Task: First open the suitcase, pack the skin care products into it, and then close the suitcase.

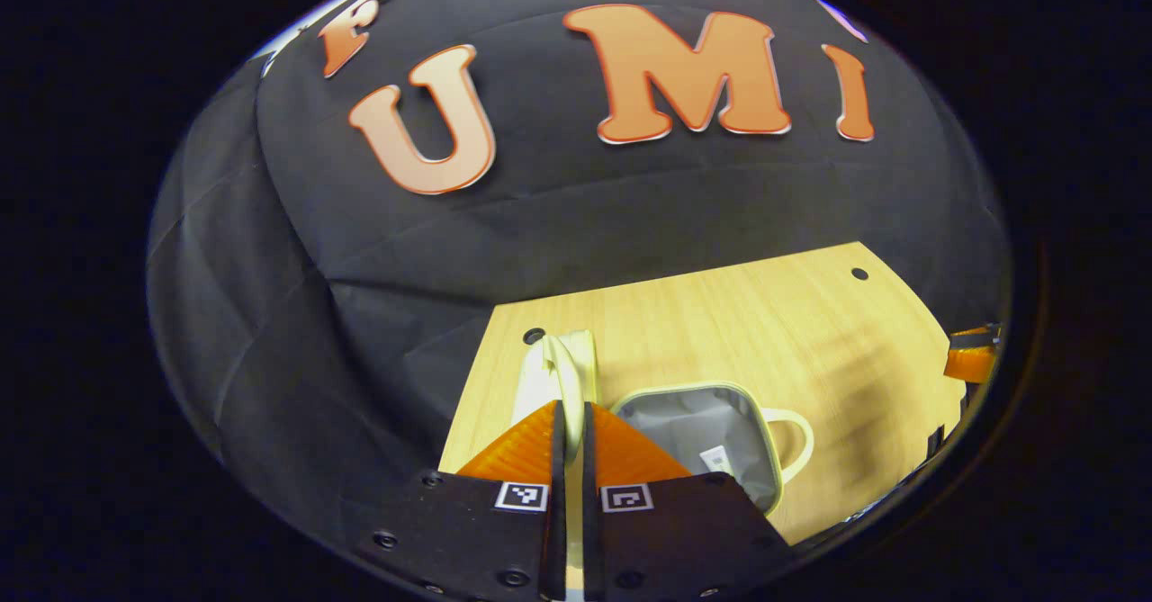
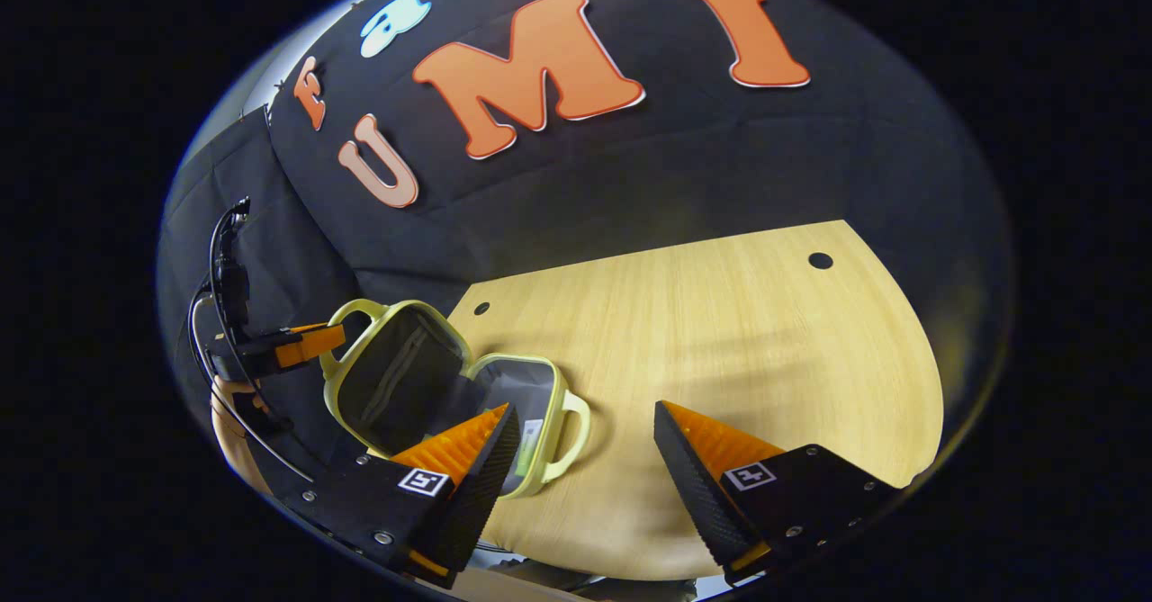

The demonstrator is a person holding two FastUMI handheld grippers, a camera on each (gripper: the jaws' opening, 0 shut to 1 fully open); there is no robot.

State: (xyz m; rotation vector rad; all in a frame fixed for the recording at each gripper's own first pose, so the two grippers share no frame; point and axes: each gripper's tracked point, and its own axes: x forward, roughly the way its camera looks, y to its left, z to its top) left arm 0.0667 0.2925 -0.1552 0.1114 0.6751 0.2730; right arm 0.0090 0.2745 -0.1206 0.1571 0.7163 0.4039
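A small pale-yellow suitcase lies open on the wooden table (image 1: 720, 332). Its grey-lined base (image 1: 711, 431) rests flat, with a loop handle (image 1: 796, 444) on its right side. The lid's pale rim (image 1: 569, 372) runs straight between the fingers of my left gripper (image 1: 573, 408), which is shut on it. In the right gripper view the lid (image 2: 400, 377) stands tilted up over the base (image 2: 533, 404). There the left gripper (image 2: 301, 343) holds the lid at its handle. My right gripper (image 2: 585, 407) hangs open above the table, just right of the base, with nothing between its fingers.
The table (image 2: 720, 332) has small round holes near its far corners and ends at the black cloth wall behind and to the left. A hand (image 2: 229, 413) holds the left gripper, with cables looping above it. The right gripper's fingers (image 1: 972, 354) show at the table's right edge.
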